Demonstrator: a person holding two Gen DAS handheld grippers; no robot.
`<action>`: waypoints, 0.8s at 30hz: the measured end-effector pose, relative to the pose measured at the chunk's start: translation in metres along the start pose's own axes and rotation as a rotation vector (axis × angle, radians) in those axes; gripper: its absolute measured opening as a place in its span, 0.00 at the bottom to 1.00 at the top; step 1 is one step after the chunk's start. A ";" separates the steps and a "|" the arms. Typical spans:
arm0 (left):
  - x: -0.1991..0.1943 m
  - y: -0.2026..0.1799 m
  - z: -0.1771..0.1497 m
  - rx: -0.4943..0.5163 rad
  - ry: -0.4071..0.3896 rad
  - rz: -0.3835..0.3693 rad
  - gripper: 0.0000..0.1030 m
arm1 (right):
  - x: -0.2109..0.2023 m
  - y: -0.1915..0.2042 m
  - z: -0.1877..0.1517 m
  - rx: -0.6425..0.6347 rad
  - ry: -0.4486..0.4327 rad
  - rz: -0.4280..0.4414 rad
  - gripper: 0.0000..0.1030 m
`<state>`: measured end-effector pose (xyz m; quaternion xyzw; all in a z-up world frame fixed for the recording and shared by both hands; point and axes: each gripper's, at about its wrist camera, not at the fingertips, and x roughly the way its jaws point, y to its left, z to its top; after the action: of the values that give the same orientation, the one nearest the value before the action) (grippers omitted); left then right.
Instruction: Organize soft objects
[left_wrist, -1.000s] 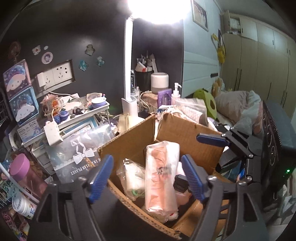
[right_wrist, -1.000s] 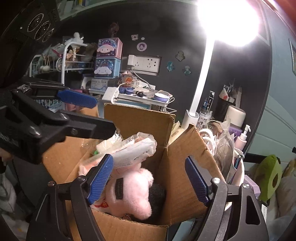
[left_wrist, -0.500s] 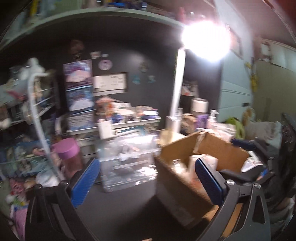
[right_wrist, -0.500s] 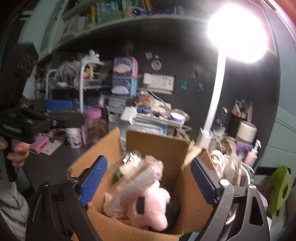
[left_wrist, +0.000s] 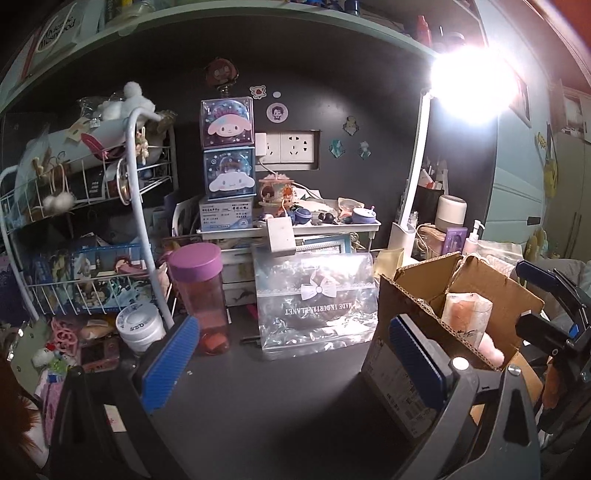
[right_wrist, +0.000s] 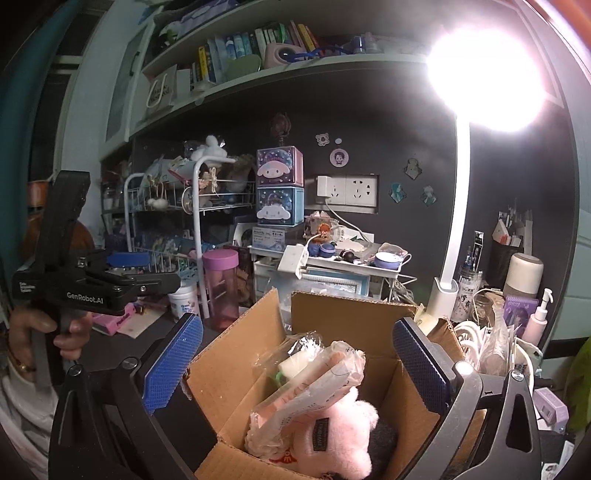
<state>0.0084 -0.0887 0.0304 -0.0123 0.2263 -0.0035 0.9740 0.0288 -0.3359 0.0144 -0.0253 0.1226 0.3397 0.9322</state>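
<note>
An open cardboard box (right_wrist: 236, 373) stands on the dark desk and holds a pink plush toy (right_wrist: 332, 435), a wrapped pink soft roll (right_wrist: 314, 387) and a small bagged item (right_wrist: 295, 358). My right gripper (right_wrist: 295, 373) is open and empty, just above and in front of the box. My left gripper (left_wrist: 291, 373) is open and empty over bare desk, left of the box (left_wrist: 406, 369). The roll (left_wrist: 465, 317) stands up in the box. The left gripper also shows in the right wrist view (right_wrist: 122, 273), held in a hand at the left.
A pink bottle with a purple lid (left_wrist: 199, 295), a white jar (left_wrist: 140, 326) and a clear zip bag with a bow print (left_wrist: 317, 299) stand at the back. A wire rack (left_wrist: 74, 229) is at the left. A bright desk lamp (left_wrist: 413, 184) and cluttered containers stand right.
My left gripper has pulled back out of the box and swung left over the desk. My right gripper has risen and drawn back a little. The box's contents have stayed put.
</note>
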 end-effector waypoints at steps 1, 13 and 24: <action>0.000 0.001 0.000 0.002 -0.001 0.003 0.99 | 0.000 -0.001 0.000 -0.001 0.000 0.002 1.00; 0.000 0.003 -0.002 0.006 -0.004 0.009 0.99 | 0.002 -0.002 0.001 0.002 0.000 0.008 1.00; 0.000 0.002 -0.002 0.011 -0.004 0.020 0.99 | 0.002 -0.001 0.001 0.007 0.000 0.007 1.00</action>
<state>0.0074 -0.0868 0.0285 -0.0047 0.2244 0.0051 0.9745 0.0311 -0.3348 0.0144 -0.0217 0.1238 0.3425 0.9311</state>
